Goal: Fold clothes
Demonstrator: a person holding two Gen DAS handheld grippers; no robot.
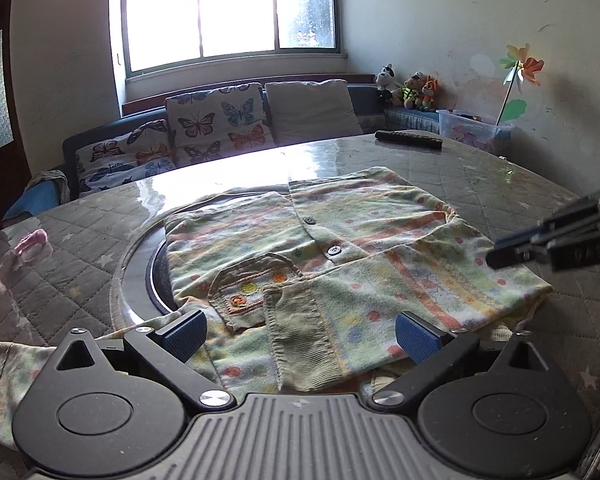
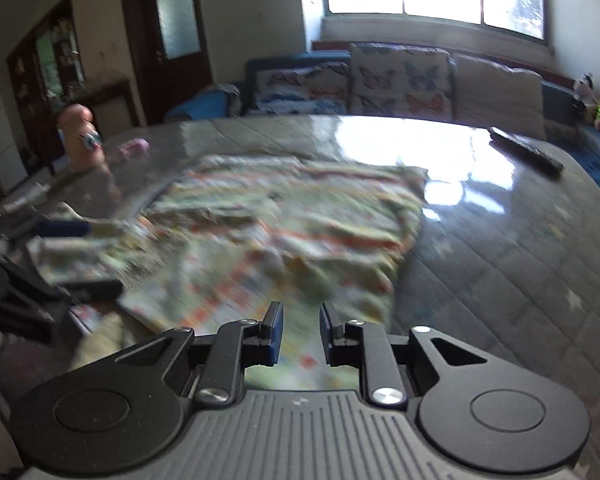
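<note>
A small pale green patterned shirt (image 1: 340, 248) with buttons and a knitted pocket lies partly folded on the round table (image 1: 80, 248). My left gripper (image 1: 300, 332) is wide open just above the shirt's near edge, holding nothing. My right gripper (image 2: 301, 328) hovers over the shirt (image 2: 268, 232) near its front edge, its jaws narrowly apart and empty; the view is blurred by motion. The right gripper also shows in the left wrist view (image 1: 500, 258) at the shirt's right side. The left gripper shows in the right wrist view (image 2: 76, 256) at the left.
A dark remote control (image 1: 408, 140) lies at the table's far side. A pink object (image 1: 32, 242) lies at the left. A bottle (image 2: 82, 136) stands at the table's left edge. A sofa with butterfly cushions (image 1: 216, 120) runs behind the table.
</note>
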